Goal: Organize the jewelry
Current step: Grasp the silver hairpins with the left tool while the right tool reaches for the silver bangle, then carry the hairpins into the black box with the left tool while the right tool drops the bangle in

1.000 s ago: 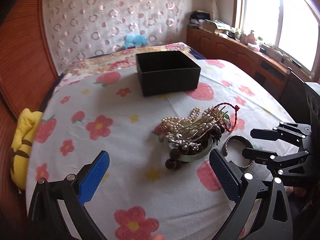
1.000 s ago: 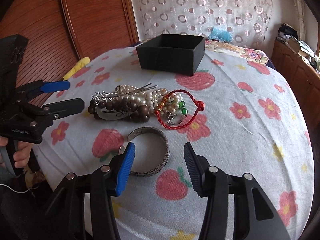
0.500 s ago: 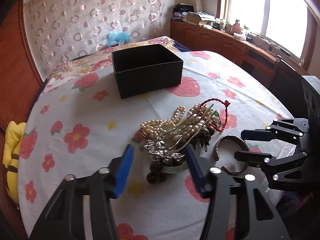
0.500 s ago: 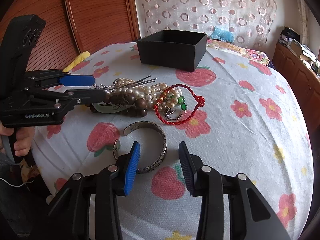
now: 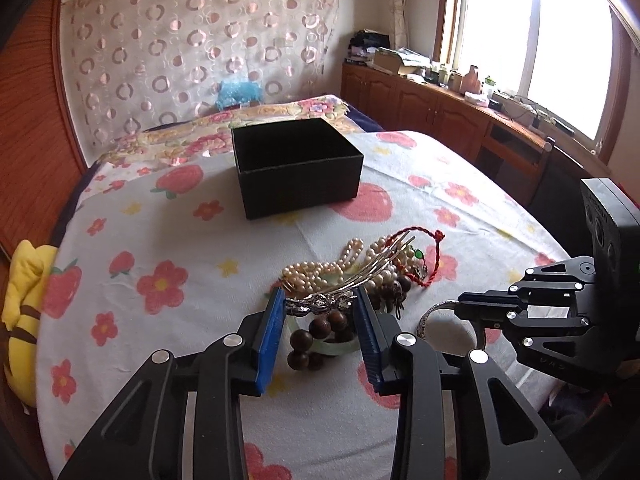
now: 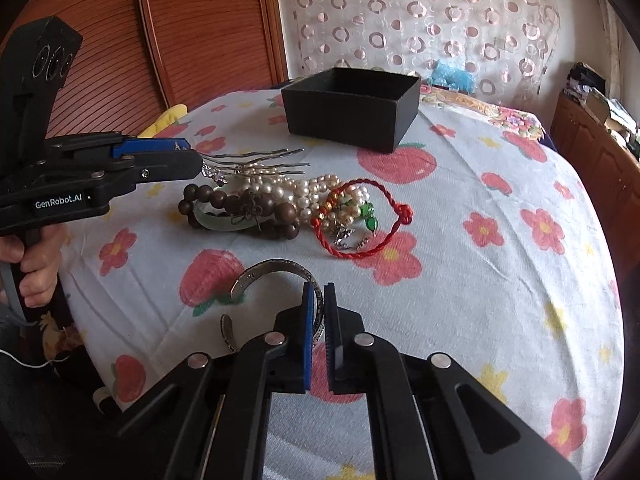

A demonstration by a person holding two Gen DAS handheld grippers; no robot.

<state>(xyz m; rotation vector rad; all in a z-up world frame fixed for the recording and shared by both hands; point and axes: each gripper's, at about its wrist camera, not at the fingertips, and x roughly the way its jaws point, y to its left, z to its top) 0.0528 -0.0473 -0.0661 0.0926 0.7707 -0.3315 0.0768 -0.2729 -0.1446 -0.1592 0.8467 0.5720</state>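
Note:
A jewelry pile lies on the flowered cloth: pearl strands (image 5: 320,270), a dark wooden bead bracelet (image 6: 256,210), a pale green bangle (image 6: 212,222) and a red cord bracelet (image 6: 360,220). My left gripper (image 5: 320,308) is shut on the ornate end of a silver hair comb (image 5: 360,274), its prongs pointing toward the open black box (image 5: 296,166). The comb also shows in the right wrist view (image 6: 256,162). My right gripper (image 6: 319,300) is shut on the rim of a silver cuff bangle (image 6: 276,272) in front of the pile.
The black box (image 6: 352,106) stands at the far side of the table. A yellow cushion (image 5: 20,320) lies off the left edge. A wooden cabinet (image 5: 460,120) with clutter runs under the window at the right.
Both grippers have closed: the left moved forward onto the hair comb and shut on it, the right shut on the silver cuff bangle.

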